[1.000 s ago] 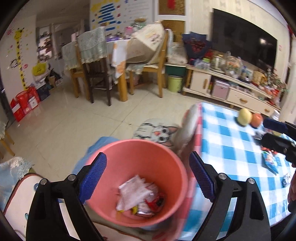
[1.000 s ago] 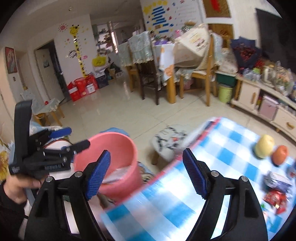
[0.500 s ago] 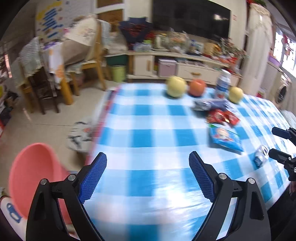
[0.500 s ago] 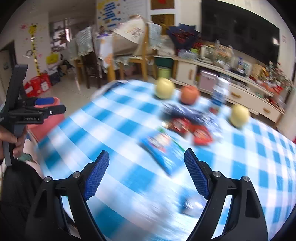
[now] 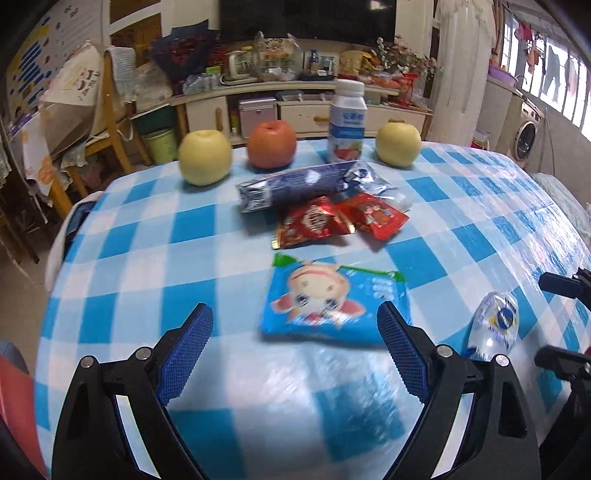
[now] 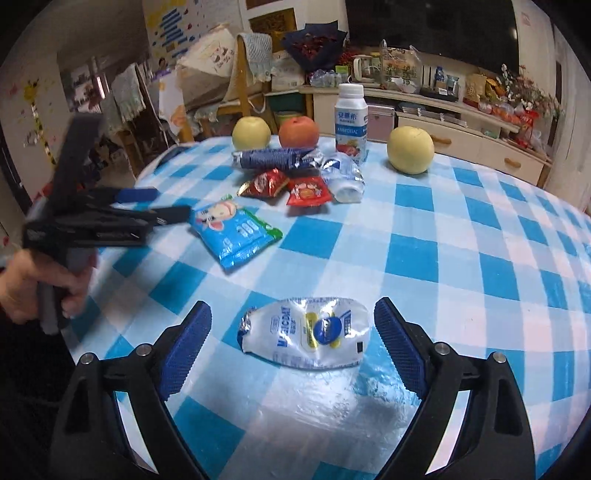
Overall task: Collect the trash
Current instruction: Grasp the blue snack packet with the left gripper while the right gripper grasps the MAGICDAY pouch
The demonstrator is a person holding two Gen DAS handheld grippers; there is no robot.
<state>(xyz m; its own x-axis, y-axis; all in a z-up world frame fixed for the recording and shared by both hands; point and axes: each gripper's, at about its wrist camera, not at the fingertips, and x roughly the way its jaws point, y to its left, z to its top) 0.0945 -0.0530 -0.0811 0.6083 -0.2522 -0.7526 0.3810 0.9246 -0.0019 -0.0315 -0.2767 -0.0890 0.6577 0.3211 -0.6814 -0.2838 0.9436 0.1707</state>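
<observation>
A dark television (image 5: 306,18) hangs above a cluttered low cream cabinet (image 5: 295,107). Wooden chairs (image 6: 243,85) stand left; windows (image 5: 554,85) line the right wall.

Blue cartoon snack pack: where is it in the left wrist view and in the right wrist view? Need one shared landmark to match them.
Left wrist: the blue snack pack lies centre frame on the checked cloth, just ahead of the left gripper, nearer its right finger.
Right wrist: the same pack sits left of centre, by the left gripper's tips.
Shared landmark: the white drink bottle at the far edge, between the orange fruit and a yellow one.
</observation>
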